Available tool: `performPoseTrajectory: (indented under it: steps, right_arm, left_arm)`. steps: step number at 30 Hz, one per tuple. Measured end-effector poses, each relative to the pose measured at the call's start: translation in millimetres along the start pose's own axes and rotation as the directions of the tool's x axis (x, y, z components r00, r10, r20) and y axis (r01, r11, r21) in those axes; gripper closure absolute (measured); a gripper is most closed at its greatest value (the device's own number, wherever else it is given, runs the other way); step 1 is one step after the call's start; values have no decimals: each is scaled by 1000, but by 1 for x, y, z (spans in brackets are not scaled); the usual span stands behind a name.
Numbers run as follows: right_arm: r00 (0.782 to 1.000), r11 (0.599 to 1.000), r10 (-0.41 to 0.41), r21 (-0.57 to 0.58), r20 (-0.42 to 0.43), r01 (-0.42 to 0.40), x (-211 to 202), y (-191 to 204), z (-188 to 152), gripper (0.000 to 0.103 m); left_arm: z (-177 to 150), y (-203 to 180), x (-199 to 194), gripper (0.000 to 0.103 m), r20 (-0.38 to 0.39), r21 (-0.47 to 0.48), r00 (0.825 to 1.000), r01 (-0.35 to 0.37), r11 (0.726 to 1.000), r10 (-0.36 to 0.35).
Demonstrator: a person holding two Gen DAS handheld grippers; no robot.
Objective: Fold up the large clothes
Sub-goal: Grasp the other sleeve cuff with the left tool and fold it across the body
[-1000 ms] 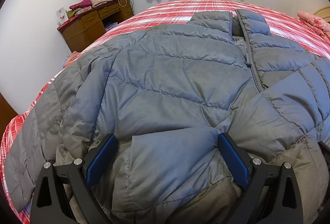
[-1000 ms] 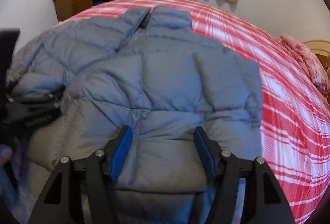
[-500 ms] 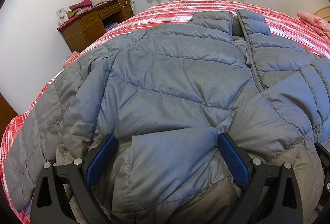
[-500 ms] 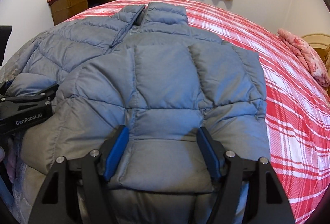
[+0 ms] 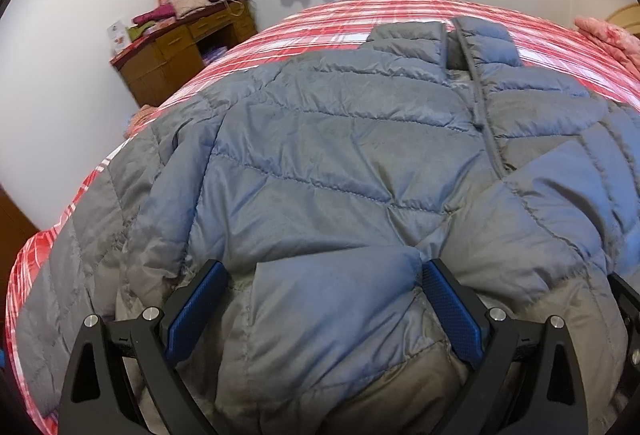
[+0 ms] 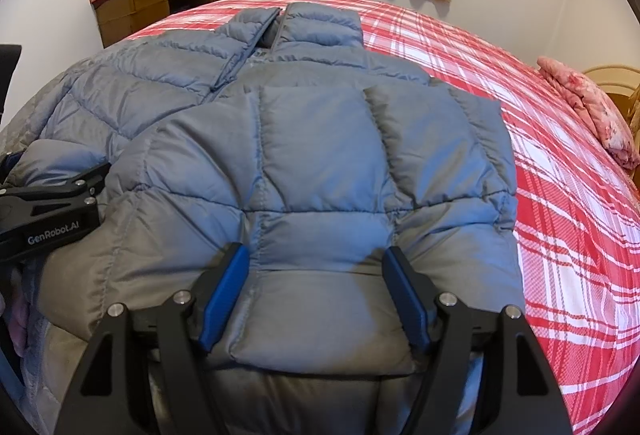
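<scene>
Right now my right claw point(image 6: 316, 289) stands with its blue pads wide apart, straddling a puffy quilted panel of the jacket point(image 6: 320, 155) near the bed's near edge; whether the pads press the fabric I cannot tell. My left claw point(image 5: 320, 309) is likewise spread around a folded-in cuff or sleeve end, grip unclear. The jacket lies straight ahead of both claws, its long axis running from the hem by me to the collar point(image 6: 320, 23) toward the far edge of the bed point(image 6: 560, 195). The right sleeve is already folded across the body; the left side looks unfolded, so I judge my left hand is nearer the next fold. Slippery, padded grey-blue nylon; red plaid cover beneath.
</scene>
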State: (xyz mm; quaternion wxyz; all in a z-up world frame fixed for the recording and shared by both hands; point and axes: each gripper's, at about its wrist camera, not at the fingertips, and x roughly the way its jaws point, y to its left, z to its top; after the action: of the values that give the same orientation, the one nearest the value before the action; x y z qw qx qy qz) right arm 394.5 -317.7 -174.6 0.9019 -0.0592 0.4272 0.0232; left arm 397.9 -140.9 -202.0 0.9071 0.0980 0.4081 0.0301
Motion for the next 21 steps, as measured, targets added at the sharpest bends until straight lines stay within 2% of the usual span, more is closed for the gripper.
performPoseTrajectory:
  steps: [3, 5, 6, 8, 10, 13, 15, 16, 18, 21]
  right_arm:
    - [999, 1000, 10, 27, 42, -11, -24, -7, -6, 29]
    - [998, 999, 33, 36, 61, -35, -40, -11, -14, 25]
    - [997, 999, 30, 35, 71, -33, -46, -12, -18, 24]
    - [996, 999, 13, 45, 92, -17, -62, -20, -30, 22]
    - [995, 998, 5, 54, 99, -10, -70, -27, -40, 20]
    - [991, 997, -59, 60, 117, 52, -79, -38, -56, 20]
    - [990, 996, -68, 73, 125, 59, -82, -42, -61, 20]
    - [989, 994, -74, 86, 130, 63, -84, -46, -64, 20]
    - [988, 992, -83, 108, 132, 69, -86, -49, -68, 20]
    - [987, 990, -90, 116, 131, 75, -86, -49, -70, 20]
  left_arm:
    - [-2, 23, -32, 4, 44, 12, 999, 13, 1000, -14]
    - [-9, 57, -58, 4, 97, -9, 995, 37, 999, -36]
    - [-14, 73, -66, 4, 110, -16, 994, 23, 1000, -21]
    - [-30, 122, -79, 4, 128, -50, 990, -49, 998, 55]
    - [-45, 166, -81, 4, 108, -93, 986, -121, 988, 130]
    - [-76, 248, -81, 4, 37, -202, 960, -263, 943, 276]
    - [-96, 284, -78, 4, -25, -261, 948, -313, 913, 318]
    - [-105, 298, -75, 4, -53, -288, 948, -314, 905, 313]
    - [-122, 320, -69, 4, -100, -352, 962, -272, 896, 252]
    - [-136, 330, -60, 4, -112, -417, 980, -197, 887, 165]
